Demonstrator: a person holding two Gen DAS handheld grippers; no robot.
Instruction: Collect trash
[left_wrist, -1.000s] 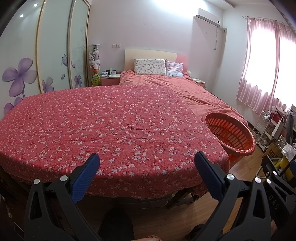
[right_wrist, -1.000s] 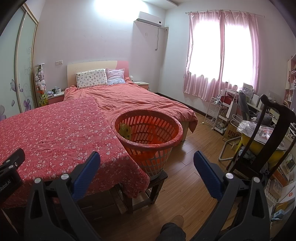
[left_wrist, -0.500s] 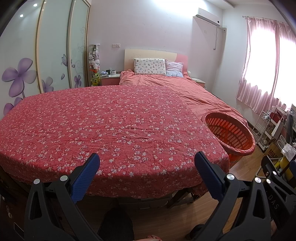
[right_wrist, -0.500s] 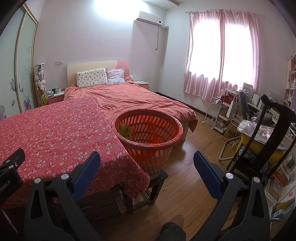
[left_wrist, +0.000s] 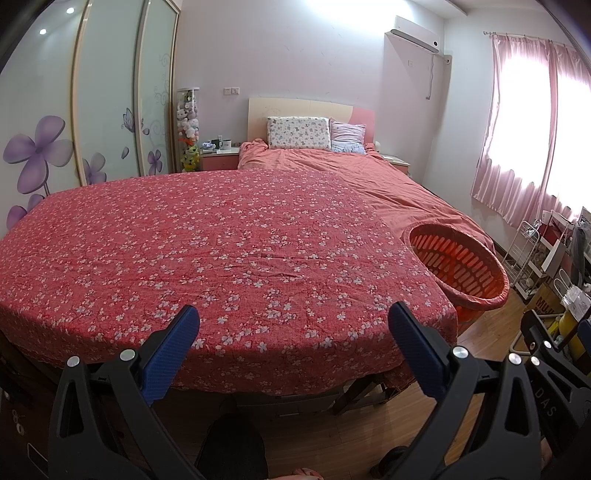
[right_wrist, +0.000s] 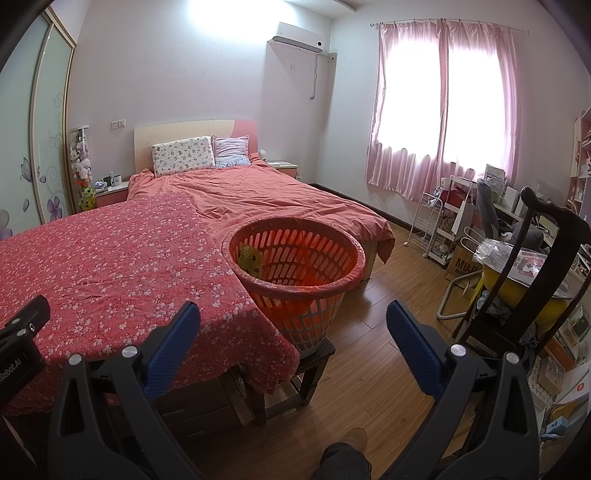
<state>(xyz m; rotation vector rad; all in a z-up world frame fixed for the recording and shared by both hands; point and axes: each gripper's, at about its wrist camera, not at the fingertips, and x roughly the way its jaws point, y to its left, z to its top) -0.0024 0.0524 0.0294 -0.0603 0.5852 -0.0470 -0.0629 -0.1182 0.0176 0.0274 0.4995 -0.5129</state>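
An orange slatted basket (right_wrist: 295, 266) stands on a small dark stool at the right edge of a table covered with a red floral cloth (left_wrist: 221, 258). A yellow-green piece of trash (right_wrist: 250, 259) lies inside the basket against its left wall. The basket also shows at the right in the left wrist view (left_wrist: 458, 266). My left gripper (left_wrist: 293, 332) is open and empty at the near edge of the cloth. My right gripper (right_wrist: 293, 332) is open and empty, in front of the basket. No trash shows on the cloth.
A bed with a pink duvet (right_wrist: 266, 195) lies behind the table. A dark wooden chair (right_wrist: 535, 280), a white wire rack (right_wrist: 432, 229) and a cluttered desk stand at the right. Wood floor (right_wrist: 380, 369) lies beyond the basket. A wardrobe (left_wrist: 74, 110) lines the left wall.
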